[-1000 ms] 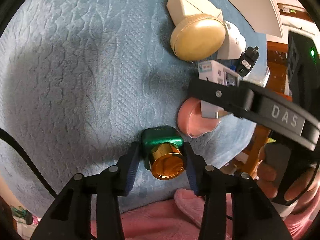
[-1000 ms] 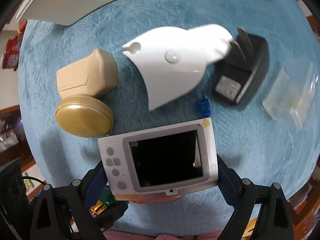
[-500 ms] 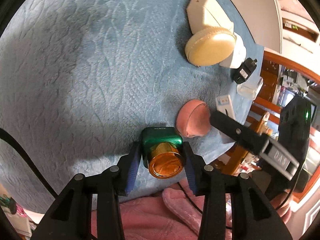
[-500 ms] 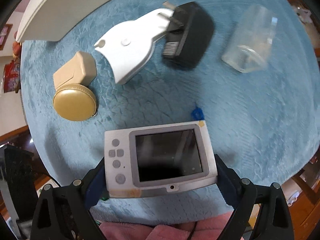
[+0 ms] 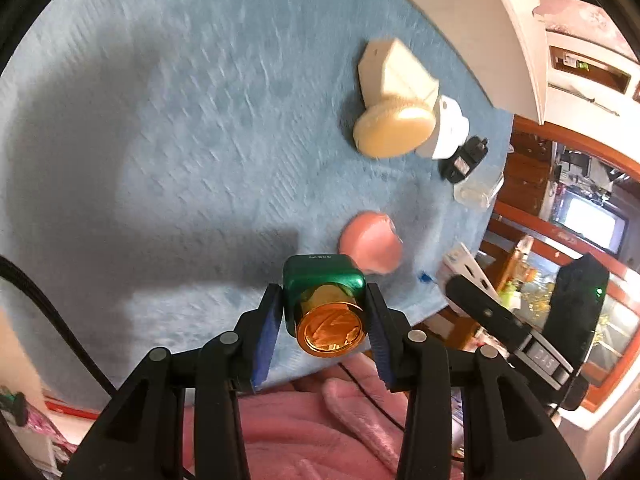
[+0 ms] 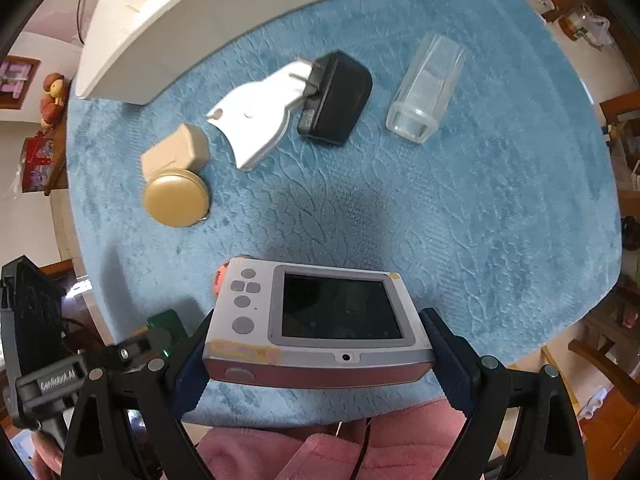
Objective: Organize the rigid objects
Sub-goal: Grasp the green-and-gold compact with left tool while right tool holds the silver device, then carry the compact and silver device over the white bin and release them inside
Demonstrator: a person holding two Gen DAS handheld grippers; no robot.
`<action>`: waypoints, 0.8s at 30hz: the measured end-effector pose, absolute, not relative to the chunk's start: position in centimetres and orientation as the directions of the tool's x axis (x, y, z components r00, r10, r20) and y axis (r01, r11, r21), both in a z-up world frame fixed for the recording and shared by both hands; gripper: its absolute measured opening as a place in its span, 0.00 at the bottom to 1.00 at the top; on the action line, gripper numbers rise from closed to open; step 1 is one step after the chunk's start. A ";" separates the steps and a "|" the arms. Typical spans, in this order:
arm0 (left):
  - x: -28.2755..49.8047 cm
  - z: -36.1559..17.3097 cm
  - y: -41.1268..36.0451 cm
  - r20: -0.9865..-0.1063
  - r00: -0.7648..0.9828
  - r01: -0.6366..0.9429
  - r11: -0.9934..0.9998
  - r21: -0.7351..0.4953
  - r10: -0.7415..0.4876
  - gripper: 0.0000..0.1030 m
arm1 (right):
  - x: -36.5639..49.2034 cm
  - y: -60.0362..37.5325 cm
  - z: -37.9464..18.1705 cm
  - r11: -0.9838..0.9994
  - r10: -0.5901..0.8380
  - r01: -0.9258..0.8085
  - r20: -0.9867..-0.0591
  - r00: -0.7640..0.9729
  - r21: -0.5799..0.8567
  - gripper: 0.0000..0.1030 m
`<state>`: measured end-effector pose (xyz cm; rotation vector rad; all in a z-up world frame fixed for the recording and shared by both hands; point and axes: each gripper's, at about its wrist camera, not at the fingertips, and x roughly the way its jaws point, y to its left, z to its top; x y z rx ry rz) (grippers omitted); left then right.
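Observation:
My left gripper [image 5: 324, 298] is shut on a small green bottle [image 5: 324, 278] with a shiny gold cap and holds it above the blue cloth [image 5: 180, 120]. Just beyond the bottle a pink round piece [image 5: 370, 242] lies on the cloth. My right gripper [image 6: 318, 340] is shut on a white handheld device [image 6: 340, 312] with a dark screen, grey buttons and a pink back; its pads press on the two short ends. In the right wrist view the green bottle [image 6: 166, 322] shows at the lower left, in the other gripper.
On the cloth lie a beige box with a round lid [image 6: 176, 176], a white plastic piece [image 6: 256, 124], a black plug adapter [image 6: 334, 98] and a clear plastic container [image 6: 426, 88]. A long white case [image 6: 224, 12] lies along the far edge. Pink fabric [image 6: 320, 452] is near me.
Both grippers have risen and drawn back with their loads. The things on the cloth look smaller and farther off, and the device no longer hangs over the pink piece.

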<state>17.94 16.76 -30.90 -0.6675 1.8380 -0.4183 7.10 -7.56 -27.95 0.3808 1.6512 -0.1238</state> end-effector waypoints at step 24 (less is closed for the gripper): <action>27.4 -20.5 20.5 -0.843 0.075 -0.248 0.809 -0.532 -0.532 0.43 | 15.0 -7.6 -17.5 0.969 0.169 0.142 -0.964 0.205 0.200 0.91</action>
